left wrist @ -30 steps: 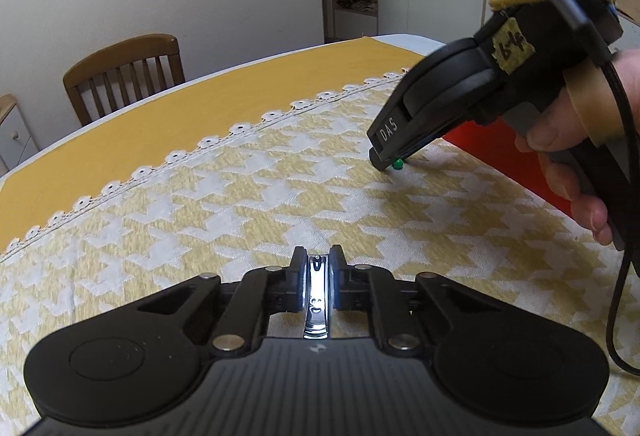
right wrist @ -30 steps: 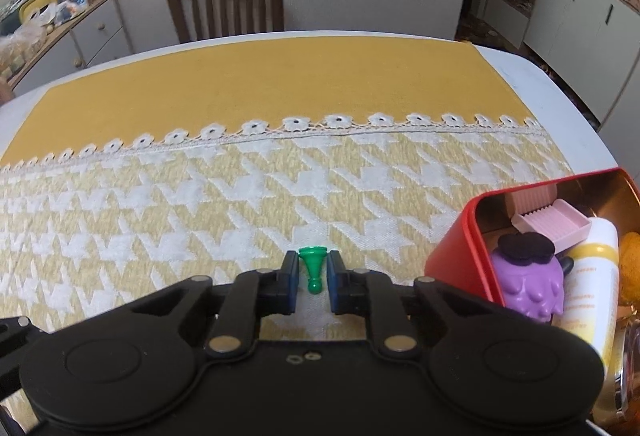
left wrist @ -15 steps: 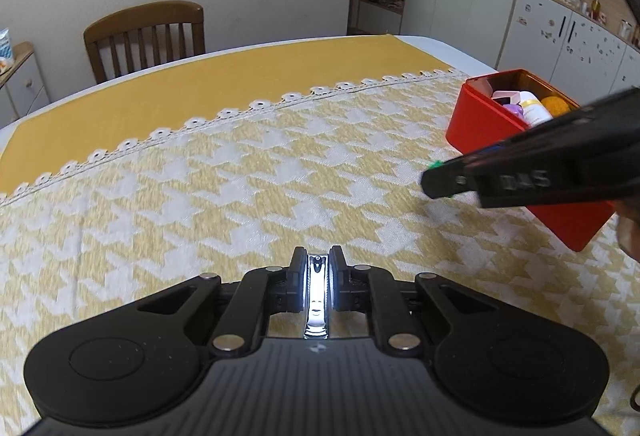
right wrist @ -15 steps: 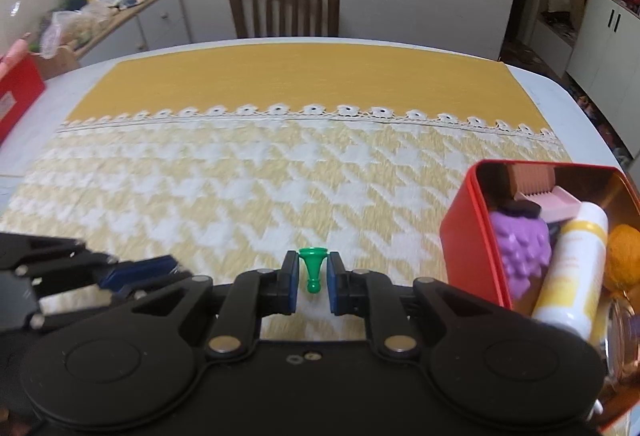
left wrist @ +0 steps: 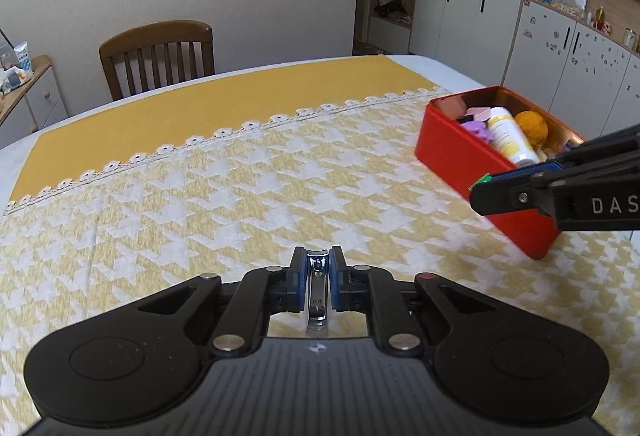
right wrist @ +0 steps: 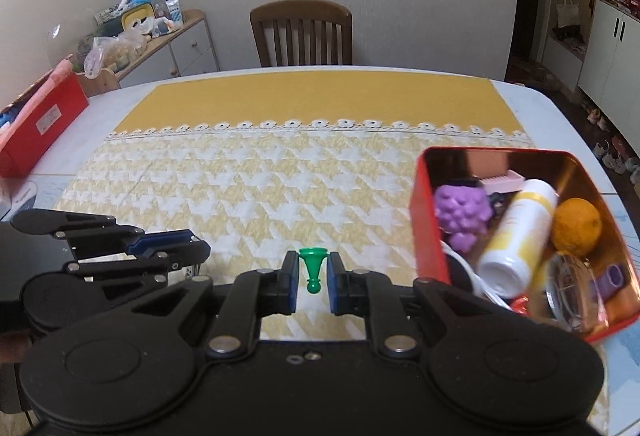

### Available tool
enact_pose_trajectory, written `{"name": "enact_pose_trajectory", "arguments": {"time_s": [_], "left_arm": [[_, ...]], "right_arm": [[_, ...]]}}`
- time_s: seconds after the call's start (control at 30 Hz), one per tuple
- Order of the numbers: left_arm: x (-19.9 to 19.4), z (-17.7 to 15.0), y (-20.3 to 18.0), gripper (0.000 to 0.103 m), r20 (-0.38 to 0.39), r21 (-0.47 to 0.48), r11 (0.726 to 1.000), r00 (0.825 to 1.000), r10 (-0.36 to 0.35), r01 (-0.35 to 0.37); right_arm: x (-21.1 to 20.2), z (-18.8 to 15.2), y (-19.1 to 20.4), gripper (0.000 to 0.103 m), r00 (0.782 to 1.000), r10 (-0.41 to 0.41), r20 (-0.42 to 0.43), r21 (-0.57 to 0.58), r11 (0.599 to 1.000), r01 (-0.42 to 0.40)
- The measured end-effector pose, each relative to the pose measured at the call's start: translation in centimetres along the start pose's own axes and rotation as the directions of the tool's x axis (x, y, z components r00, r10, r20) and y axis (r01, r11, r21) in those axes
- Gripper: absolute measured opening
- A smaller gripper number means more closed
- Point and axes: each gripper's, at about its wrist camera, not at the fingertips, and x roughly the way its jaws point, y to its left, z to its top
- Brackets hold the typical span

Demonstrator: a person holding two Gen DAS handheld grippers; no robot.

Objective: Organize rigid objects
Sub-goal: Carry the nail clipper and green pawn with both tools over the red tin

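Note:
My left gripper (left wrist: 317, 260) is shut on a shiny metal nail clipper (left wrist: 317, 292), held above the yellow houndstooth tablecloth. My right gripper (right wrist: 313, 262) is shut on a small green game pawn (right wrist: 312, 268), held just left of the red tin box (right wrist: 426, 220). In the left wrist view the right gripper (left wrist: 486, 183) comes in from the right in front of the red box (left wrist: 460, 151), the green pawn (left wrist: 485, 178) showing at its tip. In the right wrist view the left gripper (right wrist: 192, 250) sits low at the left.
The red box holds a purple grape toy (right wrist: 462, 213), a white and yellow bottle (right wrist: 516, 232), an orange (right wrist: 576, 226), a pink brush and other items. A wooden chair (right wrist: 302, 31) stands at the far side. Another red box (right wrist: 36, 123) sits at the left table edge.
Both grippers have risen and pulled back, each keeping its object. The right gripper has moved right, alongside the red box, so more of the box's inside shows.

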Motion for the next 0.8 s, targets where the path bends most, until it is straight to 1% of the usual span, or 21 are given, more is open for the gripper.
{"name": "enact_pose_trajectory", "arguments": {"time_s": [0.23, 0.33, 0.53, 0.8], "left_arm": [[-2.2, 0.7, -2.7, 0.01, 0.051, -0.011, 1.0, 0.999, 0.011, -0.01], [-2.8, 1.1, -3.6, 0.01, 0.058, -0.019, 1.0, 0.998, 0.02, -0.019], [-3.8, 2.4, -5.8, 0.01, 0.075, -0.029, 0.999, 0.997, 0.022, -0.02], [-4.6, 5.8, -8.7, 0.01, 0.093, -0.033, 0.999, 0.995, -0.031, 0.034]], "right_arm": [[-3.6, -0.7, -2.2, 0.013, 0.999, 0.015, 0.048, -0.027, 1.0, -0.013], [-5.2, -0.9, -3.4, 0.013, 0.997, 0.016, 0.072, -0.042, 0.999, -0.013], [-7.3, -1.2, -6.5, 0.013, 0.995, -0.005, 0.101, -0.054, 0.998, 0.011], [-8.2, -1.4, -11.1, 0.013, 0.992, -0.044, 0.12, -0.014, 0.999, 0.046]]}}
